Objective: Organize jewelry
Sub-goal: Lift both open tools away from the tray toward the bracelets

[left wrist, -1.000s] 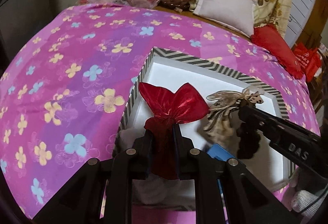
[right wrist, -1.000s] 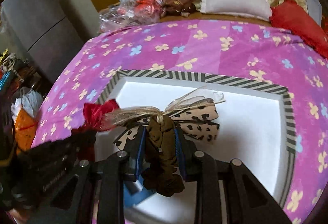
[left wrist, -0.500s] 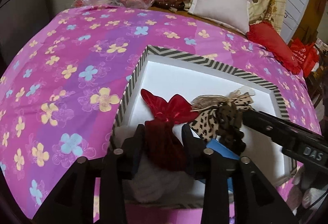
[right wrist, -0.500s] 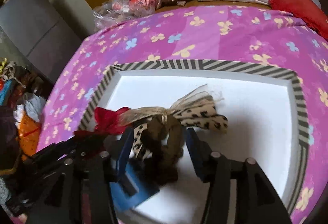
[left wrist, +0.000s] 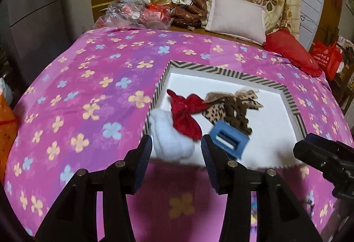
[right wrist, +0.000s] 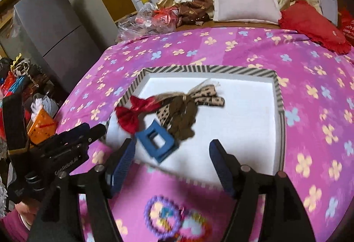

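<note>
A striped-rim tray (left wrist: 230, 72) (right wrist: 210, 69) with a white floor lies on the flowered bedspread. In it lie a red bow (left wrist: 185, 114) (right wrist: 132, 113), a leopard-print bow with a brown scrunchie (left wrist: 234, 107) (right wrist: 183, 118), a blue hair claw (left wrist: 229, 140) (right wrist: 157, 142) and a white fluffy scrunchie (left wrist: 170, 140). My left gripper (left wrist: 177, 153) hangs over the tray's near edge, jaws opening, gripping nothing. My right gripper (right wrist: 172, 162) stands likewise, jaws opening and empty. Each gripper shows in the other's view: right gripper (left wrist: 320, 153), left gripper (right wrist: 77, 138).
On the bedspread (left wrist: 88, 98) just under my right gripper lie colourful beaded hair pieces (right wrist: 168, 215). At the bed's head are a white pillow (left wrist: 236, 18), a red cushion (left wrist: 292, 51) and plastic bags (left wrist: 132, 14). A grey fridge (right wrist: 50, 27) and clutter stand left of the bed.
Both grippers opened and let go of the bows, then drew back and up from the tray. The red bow and the leopard bow with scrunchie now lie loose in the tray.
</note>
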Demonstrator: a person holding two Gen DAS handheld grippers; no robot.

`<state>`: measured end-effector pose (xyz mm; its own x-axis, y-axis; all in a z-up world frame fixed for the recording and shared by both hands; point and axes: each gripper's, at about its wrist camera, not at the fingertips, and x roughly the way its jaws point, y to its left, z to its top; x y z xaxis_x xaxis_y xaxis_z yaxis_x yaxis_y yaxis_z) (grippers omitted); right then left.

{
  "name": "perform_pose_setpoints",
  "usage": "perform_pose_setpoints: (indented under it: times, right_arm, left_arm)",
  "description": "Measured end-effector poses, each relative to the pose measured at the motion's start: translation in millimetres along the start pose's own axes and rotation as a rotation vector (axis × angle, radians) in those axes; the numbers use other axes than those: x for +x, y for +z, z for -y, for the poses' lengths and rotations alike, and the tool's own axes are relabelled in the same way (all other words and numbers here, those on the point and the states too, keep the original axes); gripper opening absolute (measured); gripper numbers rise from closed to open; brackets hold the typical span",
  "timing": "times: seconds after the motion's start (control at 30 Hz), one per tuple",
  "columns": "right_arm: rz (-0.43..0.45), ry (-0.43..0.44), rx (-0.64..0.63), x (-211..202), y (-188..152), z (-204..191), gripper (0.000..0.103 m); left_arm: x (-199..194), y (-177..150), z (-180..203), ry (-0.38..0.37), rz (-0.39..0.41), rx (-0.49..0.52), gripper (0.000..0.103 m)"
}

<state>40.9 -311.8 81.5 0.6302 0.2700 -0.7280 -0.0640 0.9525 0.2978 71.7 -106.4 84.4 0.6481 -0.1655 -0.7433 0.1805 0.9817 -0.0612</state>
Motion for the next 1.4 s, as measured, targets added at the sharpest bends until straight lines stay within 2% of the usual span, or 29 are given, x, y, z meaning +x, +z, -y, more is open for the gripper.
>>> perform_pose_setpoints:
  times: [0.13,0.4,0.73,1.4]
  right_arm:
    - [0.017,-0.033,-0.015,-17,-19,-4,0.073]
    - [0.03,-0.03,-0.02,-40,-50,-12,0.073]
    - [0.067,-0.085,-0.085,-69,-81,-29,0.073]
    - [0.038,-0.108,-0.083,-89,-122,-24,0.076]
  left_arm:
    - [-16,-15,6,-0.005,0.013,0.011,0.048]
    - [-43,-39,18,0.001,0.046,0.035,0.048]
    - [-57,-61,23,0.0,0.055,0.044,0.048]
    - [-78,-90,33,0.0,0.071,0.076,0.048]
